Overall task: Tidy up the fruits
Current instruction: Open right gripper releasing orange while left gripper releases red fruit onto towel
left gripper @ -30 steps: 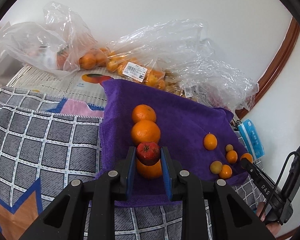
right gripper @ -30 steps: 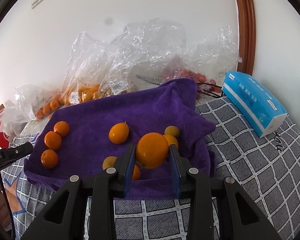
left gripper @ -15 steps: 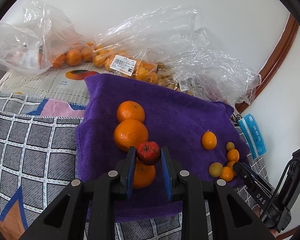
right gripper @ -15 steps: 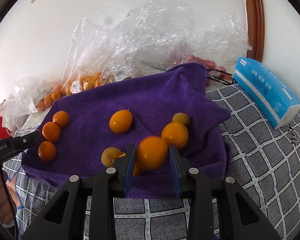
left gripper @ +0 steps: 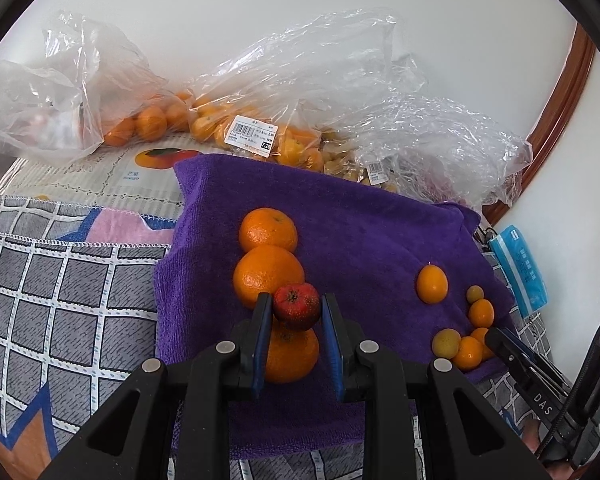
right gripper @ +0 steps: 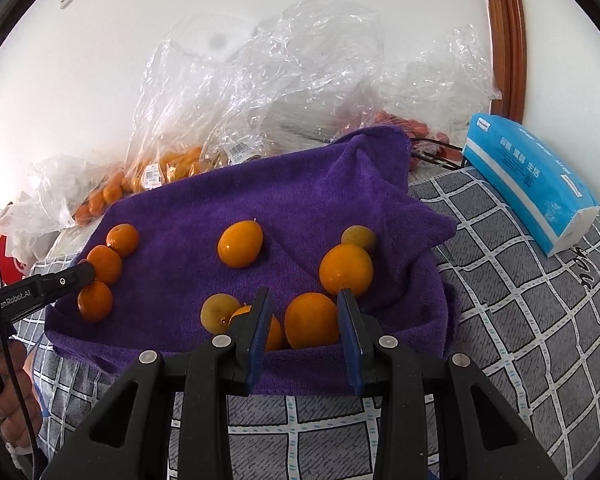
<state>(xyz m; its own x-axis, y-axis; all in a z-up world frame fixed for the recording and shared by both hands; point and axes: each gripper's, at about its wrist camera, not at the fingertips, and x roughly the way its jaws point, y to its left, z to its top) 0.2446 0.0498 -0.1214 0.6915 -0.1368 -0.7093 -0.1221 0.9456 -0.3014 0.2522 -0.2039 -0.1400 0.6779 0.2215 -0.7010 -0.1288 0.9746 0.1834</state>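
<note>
My left gripper (left gripper: 296,308) is shut on a small red fruit (left gripper: 297,306), held above a row of three large oranges (left gripper: 268,276) on the purple towel (left gripper: 360,232). My right gripper (right gripper: 305,312) is open; a small orange fruit (right gripper: 311,321) sits on the towel (right gripper: 284,208) between its fingers, with a gap on the right side. Around it lie several small orange and yellowish fruits (right gripper: 240,243). The right gripper's tip also shows in the left wrist view (left gripper: 504,344) beside that cluster (left gripper: 460,344).
Clear plastic bags of oranges (left gripper: 260,128) and other fruit lie behind the towel against the wall. A blue tissue pack (right gripper: 532,180) lies at the right. The towel rests on a grey checked cloth (right gripper: 520,320). A wooden door frame (right gripper: 508,40) stands at the back right.
My right gripper lowered its orange fruit onto the towel beside the cluster and opened. My left gripper, still holding the red fruit, shifted slightly right over the oranges.
</note>
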